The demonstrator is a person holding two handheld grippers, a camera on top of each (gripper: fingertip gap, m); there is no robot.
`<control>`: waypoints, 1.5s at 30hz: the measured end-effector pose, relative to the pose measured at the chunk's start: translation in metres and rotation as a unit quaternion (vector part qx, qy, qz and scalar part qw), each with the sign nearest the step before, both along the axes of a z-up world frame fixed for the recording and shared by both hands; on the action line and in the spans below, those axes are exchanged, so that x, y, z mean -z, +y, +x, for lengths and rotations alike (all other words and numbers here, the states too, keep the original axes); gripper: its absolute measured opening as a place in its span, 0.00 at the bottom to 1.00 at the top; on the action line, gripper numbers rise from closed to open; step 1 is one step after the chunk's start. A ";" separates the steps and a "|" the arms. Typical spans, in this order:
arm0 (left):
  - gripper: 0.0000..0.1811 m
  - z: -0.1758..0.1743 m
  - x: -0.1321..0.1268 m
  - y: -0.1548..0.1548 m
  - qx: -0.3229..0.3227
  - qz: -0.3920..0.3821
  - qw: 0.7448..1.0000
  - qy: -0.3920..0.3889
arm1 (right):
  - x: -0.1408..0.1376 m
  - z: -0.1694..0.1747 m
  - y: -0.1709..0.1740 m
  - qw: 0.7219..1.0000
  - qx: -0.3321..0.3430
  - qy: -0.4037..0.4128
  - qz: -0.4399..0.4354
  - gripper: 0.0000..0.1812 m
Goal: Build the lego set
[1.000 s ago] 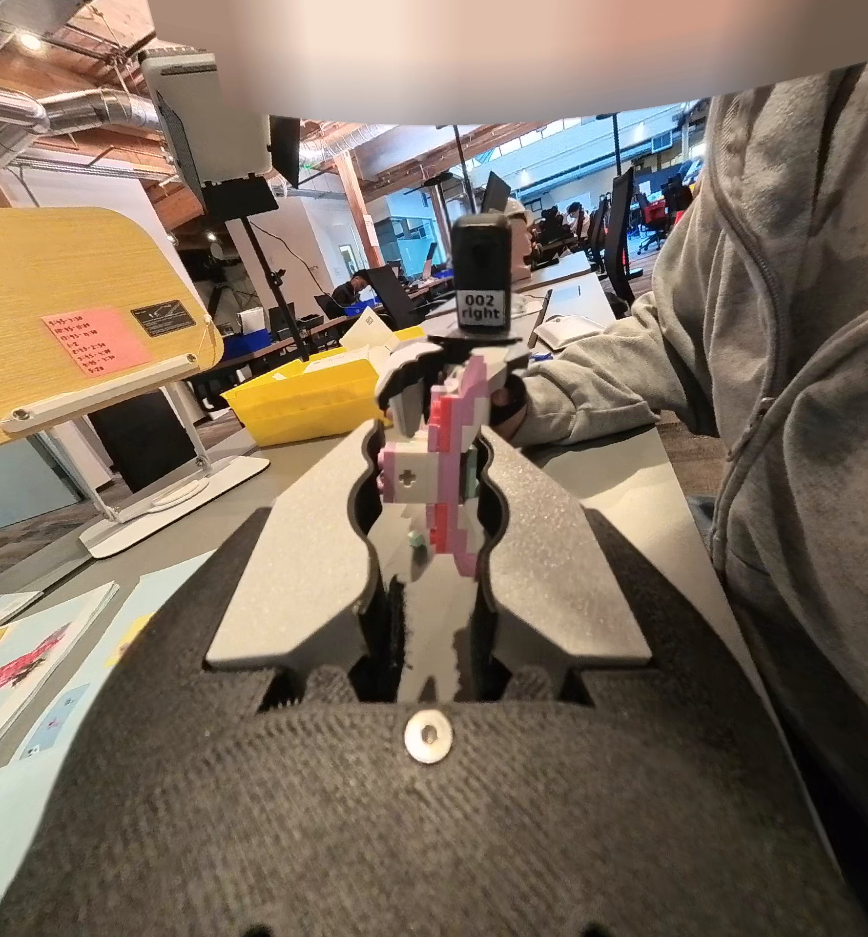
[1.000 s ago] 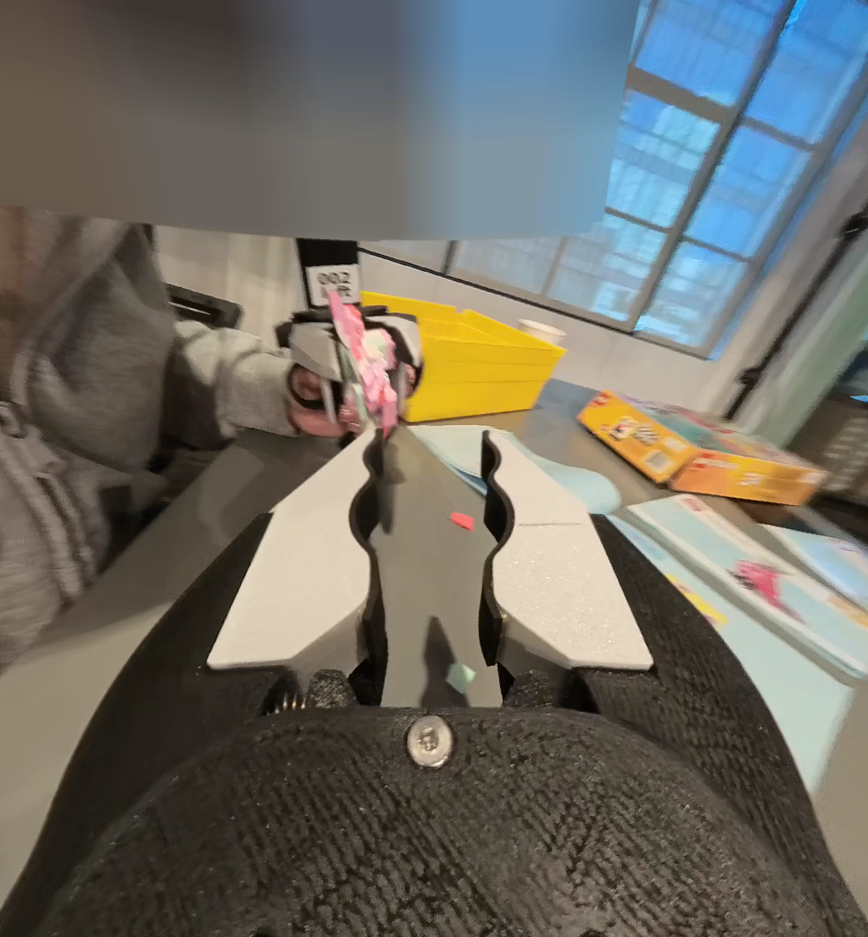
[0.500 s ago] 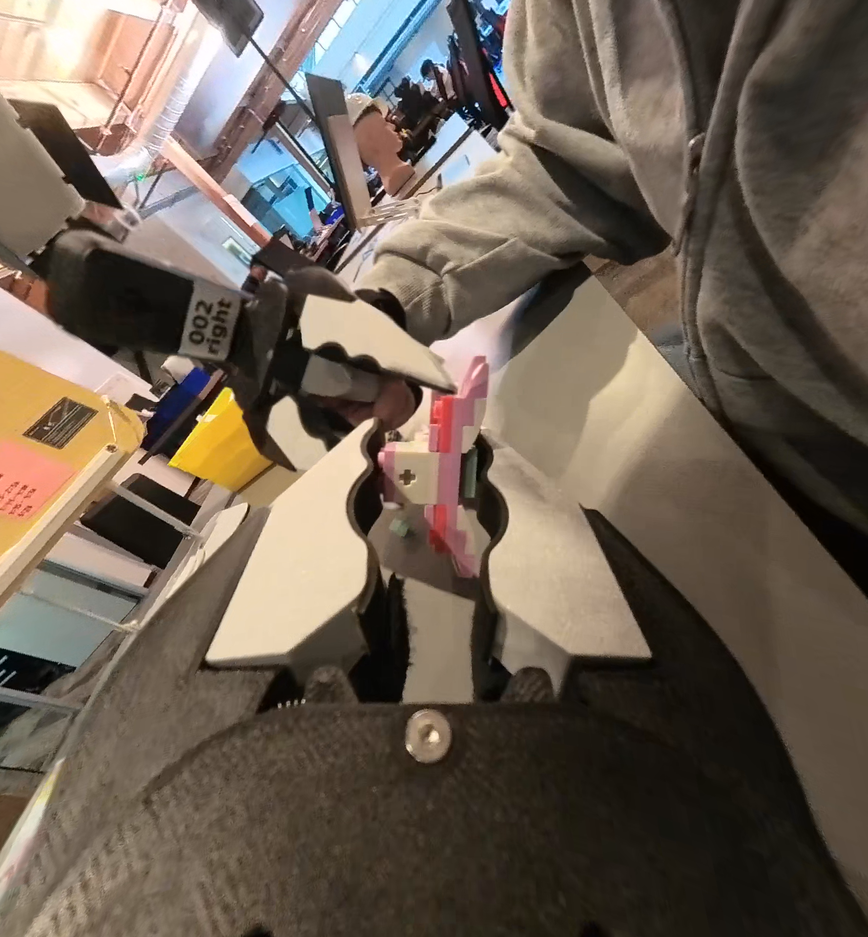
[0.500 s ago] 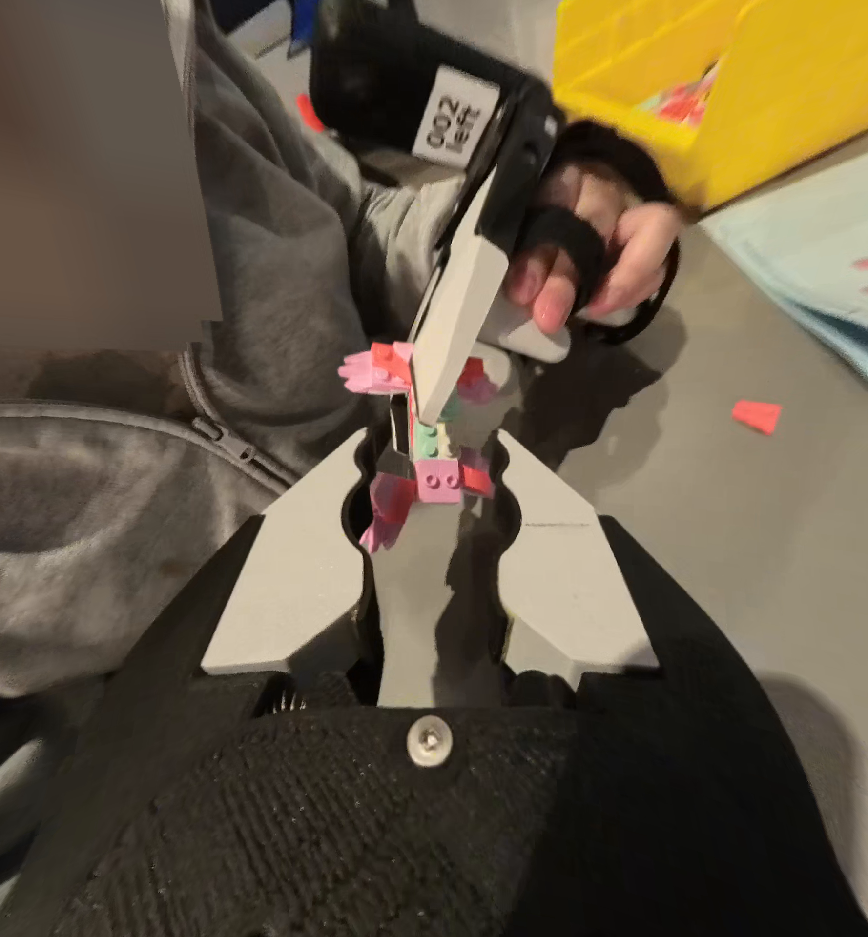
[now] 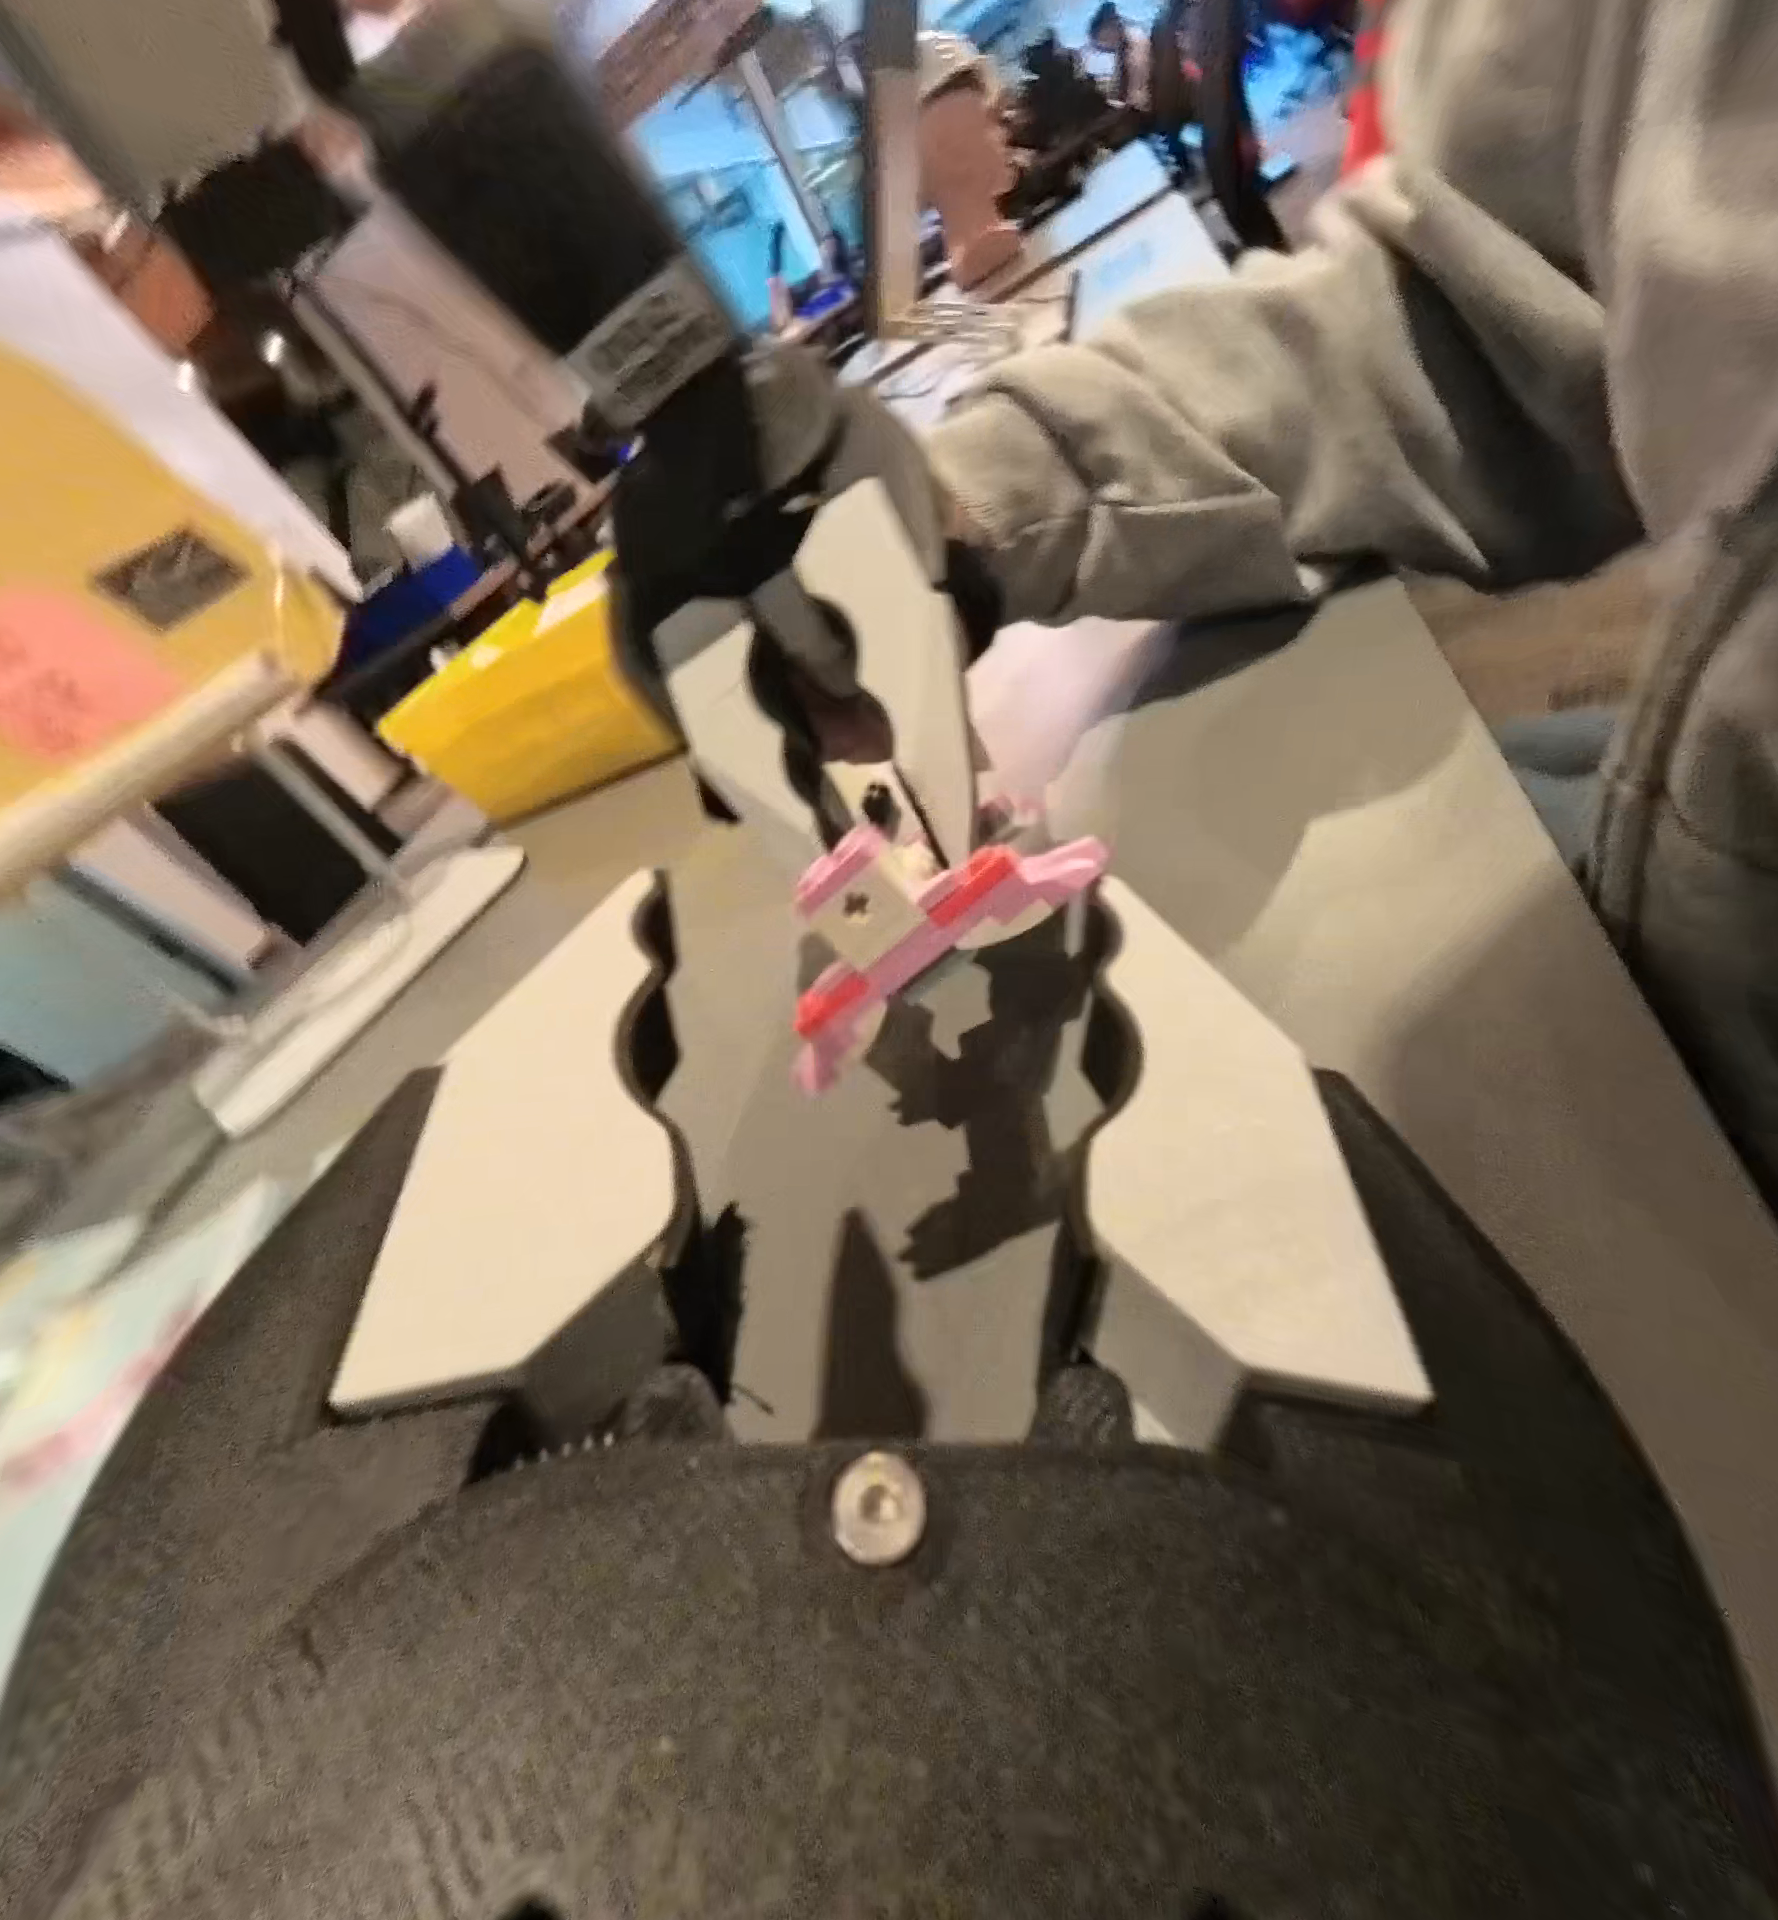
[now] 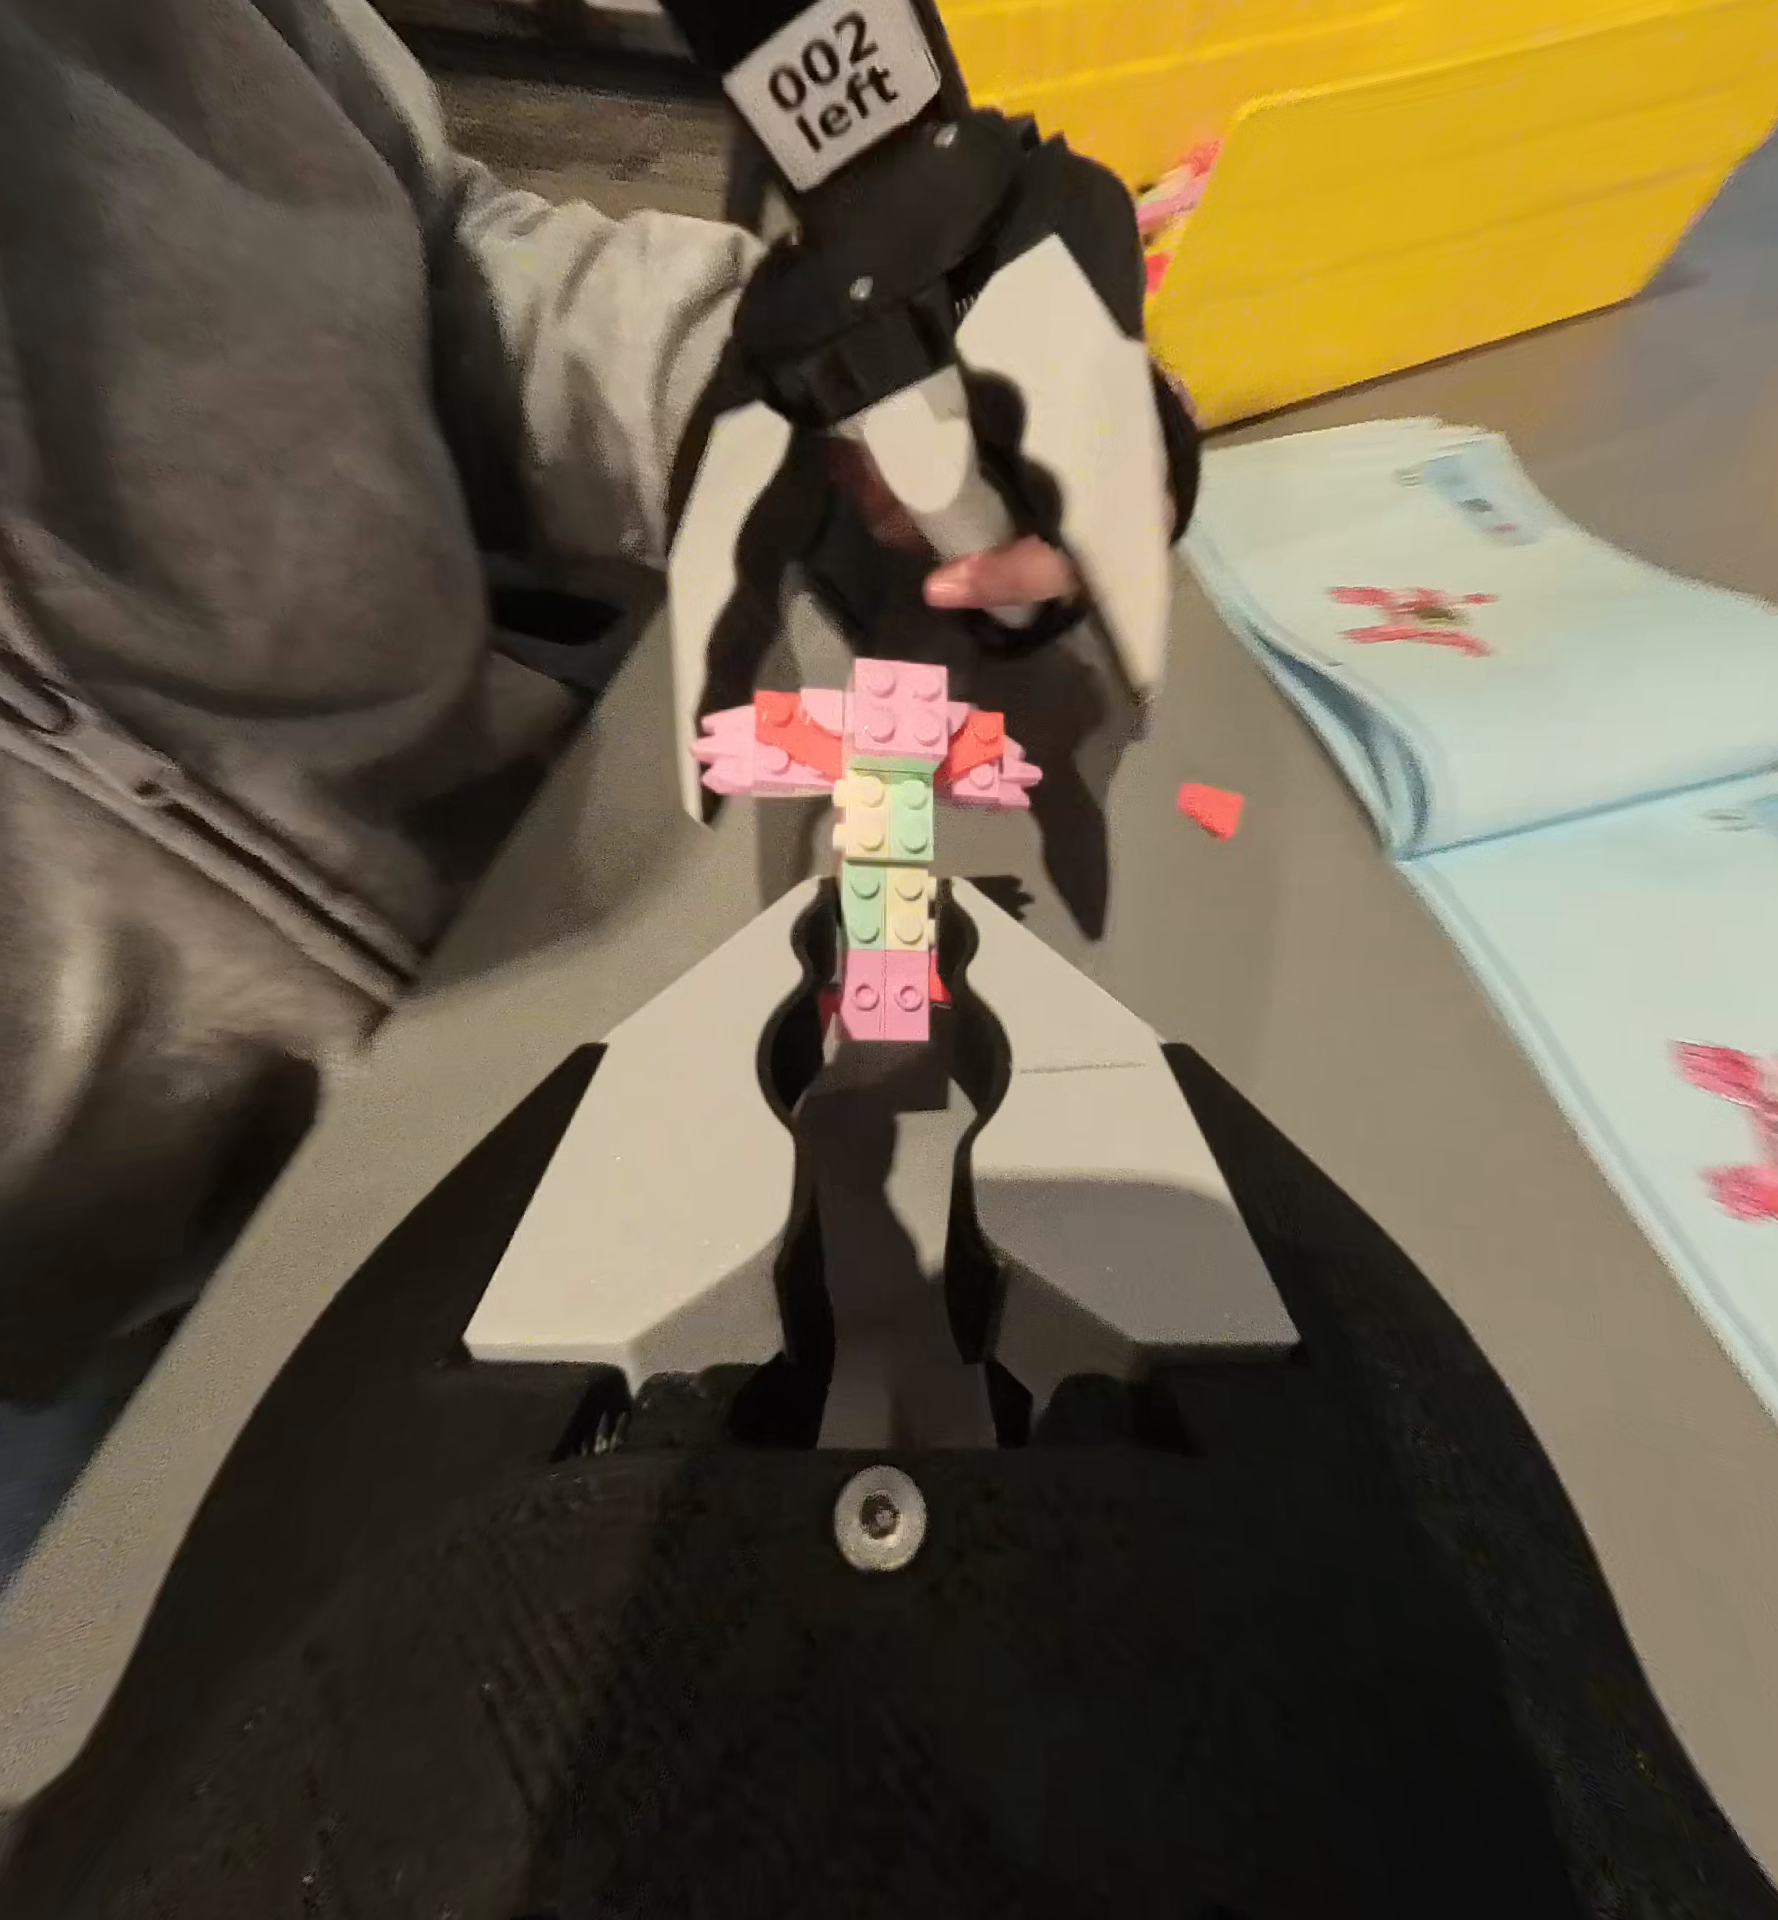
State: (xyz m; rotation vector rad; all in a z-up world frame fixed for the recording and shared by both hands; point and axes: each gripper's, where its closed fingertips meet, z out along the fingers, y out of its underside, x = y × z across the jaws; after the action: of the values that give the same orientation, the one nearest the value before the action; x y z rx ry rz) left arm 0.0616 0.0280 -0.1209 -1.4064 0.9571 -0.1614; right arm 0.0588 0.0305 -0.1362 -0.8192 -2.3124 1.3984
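Note:
The lego model (image 6: pixel 885 790) is a small pink, red, green and cream build with spread wings. My right gripper (image 6: pixel 885 899) is shut on its lower body, with both pads pressed on the green and pink bricks, and holds it above the grey table (image 6: pixel 1280 987). My left gripper (image 5: pixel 874 894) is open wide. Its fingers (image 5: pixel 521 1143) stand on either side of the model (image 5: pixel 926 914) without touching it. In the left wrist view the right gripper (image 5: pixel 906 821) comes down from above onto the model. In the right wrist view the left gripper (image 6: pixel 916 727) faces me, fingers spread.
A yellow parts bin (image 6: pixel 1436 208) stands behind, and also shows in the left wrist view (image 5: pixel 532 707). Light-blue instruction booklets (image 6: pixel 1539 675) lie at the right. A loose red brick (image 6: pixel 1212 808) lies on the table. A wooden stand (image 5: pixel 54 520) is at the left. A person's grey sleeve (image 6: pixel 189 520) is close.
My left gripper held the model and has opened wide, letting it go. My right gripper closed on the model's lower end and now holds it alone.

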 end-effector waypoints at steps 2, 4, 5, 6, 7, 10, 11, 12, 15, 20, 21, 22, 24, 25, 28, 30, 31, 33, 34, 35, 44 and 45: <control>0.52 -0.012 -0.008 0.004 -0.020 -0.048 0.995 -0.079 | 0.000 -0.007 0.013 0.997 0.035 0.055 0.039 0.09; 0.51 -0.020 -0.019 0.003 -0.003 -0.097 0.979 -0.177 | 0.000 -0.017 0.028 0.982 0.076 0.128 0.113 0.09; 0.46 -0.027 -0.024 0.005 -0.003 -0.121 0.966 -0.227 | -0.001 -0.021 0.035 0.969 0.093 0.166 0.159 0.09; 0.42 -0.034 -0.029 0.008 -0.008 -0.145 0.950 -0.276 | -0.003 -0.025 0.041 0.951 0.105 0.203 0.206 0.09; 0.41 -0.042 -0.031 0.012 -0.013 -0.170 0.932 -0.320 | -0.006 -0.027 0.043 0.932 0.113 0.237 0.251 0.09; 0.44 -0.047 -0.028 0.021 -0.006 -0.247 0.879 -0.408 | -0.015 -0.031 0.043 0.872 0.122 0.320 0.350 0.09; 0.43 -0.046 -0.025 0.024 -0.003 -0.265 0.868 -0.419 | -0.018 -0.031 0.041 0.854 0.120 0.344 0.371 0.09; 0.41 -0.042 -0.023 0.026 0.000 -0.277 0.863 -0.422 | -0.021 -0.031 0.038 0.839 0.118 0.364 0.387 0.09; 0.32 -0.032 -0.017 0.030 -0.001 -0.295 0.871 -0.393 | -0.026 -0.030 0.032 0.800 0.115 0.414 0.419 0.09; 0.24 -0.015 -0.011 0.025 0.028 -0.321 0.877 -0.356 | -0.030 -0.029 0.031 0.768 0.115 0.448 0.444 0.09; 0.20 -0.013 -0.013 0.024 0.035 -0.313 0.881 -0.353 | -0.030 -0.029 0.031 0.765 0.115 0.451 0.444 0.09; 0.20 -0.014 -0.013 0.024 0.032 -0.308 0.884 -0.350 | -0.030 -0.028 0.031 0.764 0.114 0.455 0.444 0.09; 0.20 -0.013 -0.014 0.024 0.031 -0.302 0.887 -0.348 | -0.031 -0.028 0.031 0.760 0.111 0.459 0.446 0.09; 0.20 -0.014 -0.015 0.025 0.030 -0.299 0.886 -0.353 | -0.030 -0.027 0.031 0.758 0.108 0.460 0.450 0.09; 0.21 -0.014 -0.019 0.027 0.033 -0.297 0.878 -0.374 | -0.026 -0.028 0.029 0.750 0.099 0.461 0.463 0.09; 0.20 -0.013 -0.014 0.028 0.030 -0.310 0.877 -0.367 | -0.023 -0.028 0.029 0.744 0.095 0.462 0.473 0.09; 0.20 -0.013 -0.013 0.028 0.028 -0.311 0.878 -0.362 | -0.022 -0.028 0.029 0.743 0.095 0.463 0.474 0.09; 0.20 -0.013 -0.011 0.028 0.016 -0.305 0.885 -0.351 | -0.022 -0.029 0.029 0.744 0.097 0.466 0.470 0.10; 0.20 -0.014 -0.008 0.029 0.004 -0.304 0.890 -0.340 | -0.023 -0.030 0.029 0.744 0.101 0.467 0.467 0.16; 0.20 -0.016 -0.003 0.031 -0.015 -0.303 0.896 -0.325 | -0.023 -0.031 0.030 0.748 0.106 0.463 0.463 0.25; 0.19 -0.034 -0.002 0.037 -0.063 -0.289 0.890 -0.347 | -0.019 -0.031 0.034 0.786 0.123 0.426 0.430 0.29; 0.19 -0.034 -0.002 0.037 -0.063 -0.287 0.891 -0.347 | -0.018 -0.031 0.035 0.787 0.124 0.425 0.430 0.27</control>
State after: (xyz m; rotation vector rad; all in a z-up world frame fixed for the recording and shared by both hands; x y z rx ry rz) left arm 0.0276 0.0651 -0.1184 -1.7522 0.2092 -0.8466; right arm 0.0275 0.0655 -0.1179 -0.1139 -1.6885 0.3161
